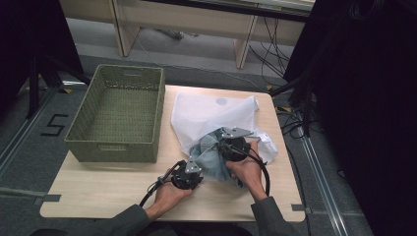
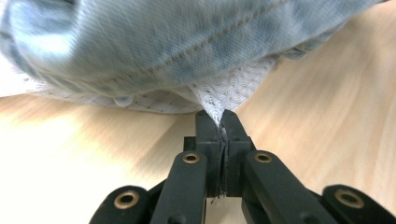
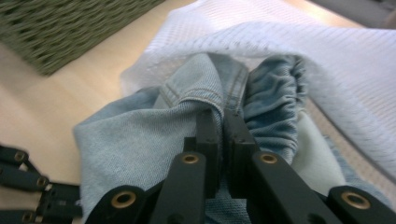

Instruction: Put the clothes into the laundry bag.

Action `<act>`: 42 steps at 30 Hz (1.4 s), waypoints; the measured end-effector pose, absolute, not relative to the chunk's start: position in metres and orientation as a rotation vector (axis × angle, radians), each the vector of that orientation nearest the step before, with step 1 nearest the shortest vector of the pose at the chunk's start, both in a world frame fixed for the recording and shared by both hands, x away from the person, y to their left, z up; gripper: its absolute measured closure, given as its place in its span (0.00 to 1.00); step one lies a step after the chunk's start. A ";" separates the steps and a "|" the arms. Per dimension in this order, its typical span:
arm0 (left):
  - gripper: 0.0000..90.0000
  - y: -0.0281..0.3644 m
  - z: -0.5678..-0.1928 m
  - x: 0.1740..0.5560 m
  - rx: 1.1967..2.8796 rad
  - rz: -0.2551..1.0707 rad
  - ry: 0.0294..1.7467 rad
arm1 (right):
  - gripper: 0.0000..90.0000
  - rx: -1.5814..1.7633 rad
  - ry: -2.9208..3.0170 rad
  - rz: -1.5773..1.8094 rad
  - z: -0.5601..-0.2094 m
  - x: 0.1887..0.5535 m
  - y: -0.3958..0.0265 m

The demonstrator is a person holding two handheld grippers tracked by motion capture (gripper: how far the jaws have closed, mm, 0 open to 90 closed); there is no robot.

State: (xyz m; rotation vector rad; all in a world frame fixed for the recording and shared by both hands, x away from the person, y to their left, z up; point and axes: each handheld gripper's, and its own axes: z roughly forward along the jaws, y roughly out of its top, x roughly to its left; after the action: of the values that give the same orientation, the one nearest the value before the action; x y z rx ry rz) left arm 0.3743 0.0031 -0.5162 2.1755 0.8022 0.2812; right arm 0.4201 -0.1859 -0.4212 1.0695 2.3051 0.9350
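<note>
Jeans: our right claw pinches the denim; left claw, at seven o'clock, clamps the mesh bag to hold its mouth.

The wooden table bears a green woven basket — and a white mesh bag.

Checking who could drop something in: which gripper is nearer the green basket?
Left. The left gripper sits just off the basket's near right corner, pinching the white mesh bag; the right gripper is farther right, on the jeans.
</note>
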 end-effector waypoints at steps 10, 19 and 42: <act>0.98 0.019 -0.513 0.363 2.217 0.287 0.756 | 0.97 1.037 2.363 0.909 -0.425 0.414 -0.179; 0.97 0.051 -0.506 0.357 2.212 0.233 0.797 | 0.96 0.968 2.402 0.917 -0.422 0.402 -0.162; 0.97 0.038 -0.511 0.359 2.236 0.199 0.774 | 0.96 0.913 2.387 0.668 -0.442 0.415 -0.154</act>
State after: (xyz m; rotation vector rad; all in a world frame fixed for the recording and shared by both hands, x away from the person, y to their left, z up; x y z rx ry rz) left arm 0.3586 0.0377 -0.5109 2.2356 0.7738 0.1985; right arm 0.4152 -0.1543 -0.4424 0.9129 2.3865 0.6681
